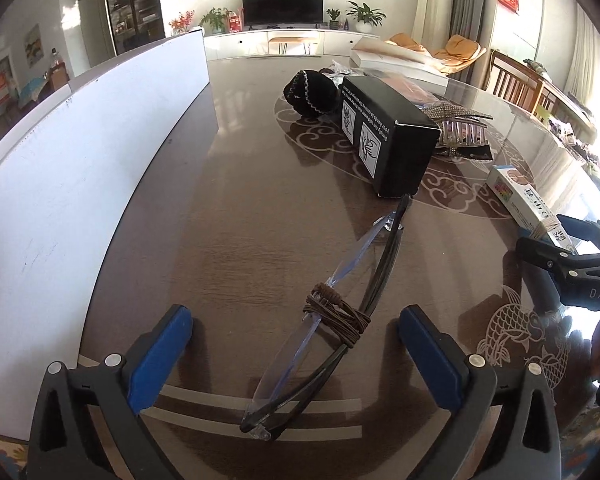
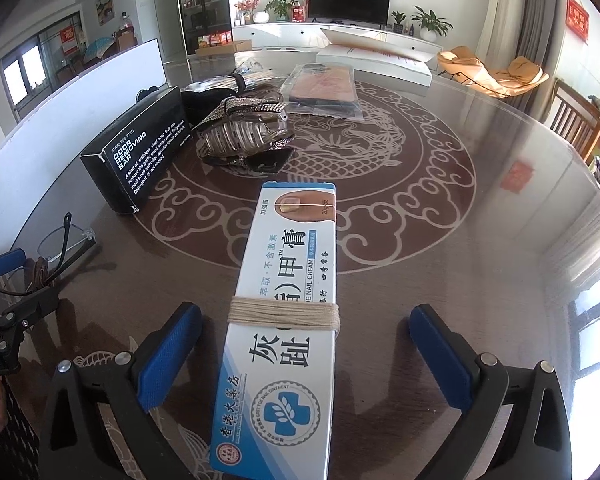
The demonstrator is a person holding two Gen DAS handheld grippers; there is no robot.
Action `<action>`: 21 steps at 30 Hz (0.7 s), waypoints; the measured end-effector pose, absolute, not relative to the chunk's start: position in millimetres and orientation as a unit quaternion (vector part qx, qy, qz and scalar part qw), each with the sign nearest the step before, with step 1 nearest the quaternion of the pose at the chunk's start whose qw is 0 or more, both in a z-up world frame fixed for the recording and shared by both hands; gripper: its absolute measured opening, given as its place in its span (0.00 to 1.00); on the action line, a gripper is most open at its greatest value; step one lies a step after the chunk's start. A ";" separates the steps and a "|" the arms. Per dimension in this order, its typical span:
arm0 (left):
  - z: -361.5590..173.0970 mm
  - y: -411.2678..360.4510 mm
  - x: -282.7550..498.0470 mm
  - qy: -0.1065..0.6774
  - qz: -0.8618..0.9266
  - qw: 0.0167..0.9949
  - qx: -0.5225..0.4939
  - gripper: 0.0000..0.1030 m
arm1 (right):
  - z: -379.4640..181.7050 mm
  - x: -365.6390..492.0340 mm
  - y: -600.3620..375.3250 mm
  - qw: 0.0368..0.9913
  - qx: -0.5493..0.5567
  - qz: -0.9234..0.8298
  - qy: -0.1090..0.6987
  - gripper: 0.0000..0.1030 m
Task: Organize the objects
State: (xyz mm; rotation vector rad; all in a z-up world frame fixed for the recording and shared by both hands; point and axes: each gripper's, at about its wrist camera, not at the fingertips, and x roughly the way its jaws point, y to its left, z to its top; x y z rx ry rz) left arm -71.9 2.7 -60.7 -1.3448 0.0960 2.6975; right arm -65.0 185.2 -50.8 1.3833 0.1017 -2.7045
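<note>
Folded glasses [image 1: 340,312] with brown cord wound round them lie on the dark table between the wide-open fingers of my left gripper [image 1: 296,324], not gripped. They also show in the right wrist view [image 2: 56,252]. A white and blue nail cream box [image 2: 284,316] with tan string round it lies between the open fingers of my right gripper [image 2: 306,328], not gripped. It also shows in the left wrist view [image 1: 528,204], with the right gripper [image 1: 568,256] at it. The left gripper [image 2: 4,280] shows at the left edge of the right wrist view.
A black odor bar box [image 1: 384,136] stands mid-table, also in the right wrist view [image 2: 136,152]. A rhinestone hair claw [image 2: 240,132], a black headband [image 1: 312,92] and a bagged item [image 2: 324,92] lie behind. A white board [image 1: 80,184] stands along the left.
</note>
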 end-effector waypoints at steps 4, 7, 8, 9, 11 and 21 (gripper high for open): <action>-60.7 2.1 -72.6 0.030 0.893 0.063 -0.444 1.00 | -50.9 -72.4 187.7 0.093 0.454 -0.884 0.053 1.00; -61.0 2.2 -72.5 0.031 0.893 0.063 -0.444 1.00 | -51.1 -72.9 187.4 0.095 0.454 -0.884 0.054 1.00; -60.9 2.0 -71.9 0.031 0.893 0.064 -0.444 1.00 | -51.1 -73.1 187.3 0.095 0.454 -0.884 0.054 1.00; -60.8 2.0 -71.6 0.031 0.893 0.065 -0.444 1.00 | -51.2 -73.2 187.4 0.095 0.454 -0.884 0.054 1.00; -60.9 2.2 -70.9 0.031 0.893 0.066 -0.445 1.00 | -51.2 -73.2 187.2 0.095 0.454 -0.884 0.054 1.00; -61.4 2.2 -70.4 0.031 0.894 0.065 -0.443 1.00 | -51.2 -73.4 187.5 0.095 0.454 -0.884 0.054 1.00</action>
